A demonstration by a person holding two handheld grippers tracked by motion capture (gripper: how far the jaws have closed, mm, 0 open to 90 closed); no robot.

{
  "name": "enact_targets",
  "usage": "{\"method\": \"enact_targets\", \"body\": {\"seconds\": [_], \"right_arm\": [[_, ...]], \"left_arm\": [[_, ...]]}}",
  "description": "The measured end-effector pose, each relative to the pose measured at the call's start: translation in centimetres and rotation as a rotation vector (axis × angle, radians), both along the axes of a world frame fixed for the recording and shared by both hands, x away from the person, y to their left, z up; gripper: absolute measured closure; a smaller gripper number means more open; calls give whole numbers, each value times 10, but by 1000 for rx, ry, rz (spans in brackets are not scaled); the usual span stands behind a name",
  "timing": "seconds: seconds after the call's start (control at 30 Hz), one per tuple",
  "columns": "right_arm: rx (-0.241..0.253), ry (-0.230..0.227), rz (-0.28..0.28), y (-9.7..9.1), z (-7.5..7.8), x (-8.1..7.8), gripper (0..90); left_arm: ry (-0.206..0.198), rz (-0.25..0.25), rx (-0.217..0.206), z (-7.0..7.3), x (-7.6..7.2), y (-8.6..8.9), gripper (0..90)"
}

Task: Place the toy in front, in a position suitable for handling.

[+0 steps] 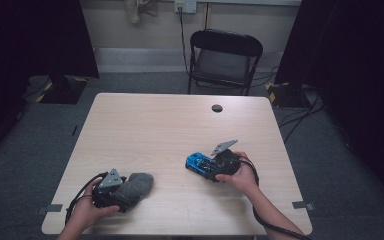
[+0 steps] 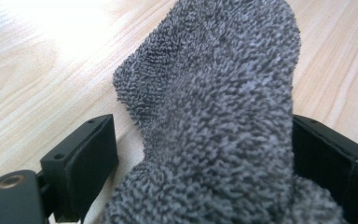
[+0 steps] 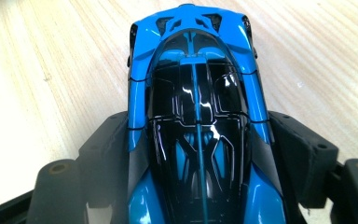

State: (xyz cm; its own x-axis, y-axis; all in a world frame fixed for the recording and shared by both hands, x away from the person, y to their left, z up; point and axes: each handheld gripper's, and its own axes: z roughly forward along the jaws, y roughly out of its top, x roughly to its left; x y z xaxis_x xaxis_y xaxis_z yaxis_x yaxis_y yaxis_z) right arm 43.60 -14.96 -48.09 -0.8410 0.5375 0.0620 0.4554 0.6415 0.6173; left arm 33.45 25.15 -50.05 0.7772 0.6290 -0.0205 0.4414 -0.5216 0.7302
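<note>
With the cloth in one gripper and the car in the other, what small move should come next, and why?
Probably bring the grey cloth over to the blue car. The left gripper has the cloth between its jaws, the right gripper grips the car's sides, and bare table lies between them, so wiping cannot begin.

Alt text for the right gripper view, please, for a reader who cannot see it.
A blue and black toy car is clamped between the right gripper's two black jaws, seen from above with its length running away from the camera. Light wooden table lies beneath it.
</note>
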Motion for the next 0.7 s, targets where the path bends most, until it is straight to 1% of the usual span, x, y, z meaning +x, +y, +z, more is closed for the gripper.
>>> {"method": "enact_targets", "body": {"seconds": [0.07,0.17,0.3,0.37,0.43,0.57,0.63,0.7], "right_arm": [[3,-7,-5,0,0,-1,260],[7,-9,2,-1,-1,-1,259],[22,1,2,-5,-3,-2,259],[19,0,9,-6,-4,-2,259],[21,-5,10,-7,-5,-3,258],[10,-27,23,-7,-6,-4,258],[21,-23,21,-7,-6,-4,257],[24,-28,25,-8,-7,-4,257]], "left_arm": [[0,0,0,0,0,0,104],[0,0,0,0,0,0,104],[0,0,0,0,0,0,104],[0,0,0,0,0,0,104],[0,0,0,0,0,0,104],[0,1,0,0,0,0,104],[0,2,0,0,0,0,103],[-1,2,0,0,0,0,104]]}}
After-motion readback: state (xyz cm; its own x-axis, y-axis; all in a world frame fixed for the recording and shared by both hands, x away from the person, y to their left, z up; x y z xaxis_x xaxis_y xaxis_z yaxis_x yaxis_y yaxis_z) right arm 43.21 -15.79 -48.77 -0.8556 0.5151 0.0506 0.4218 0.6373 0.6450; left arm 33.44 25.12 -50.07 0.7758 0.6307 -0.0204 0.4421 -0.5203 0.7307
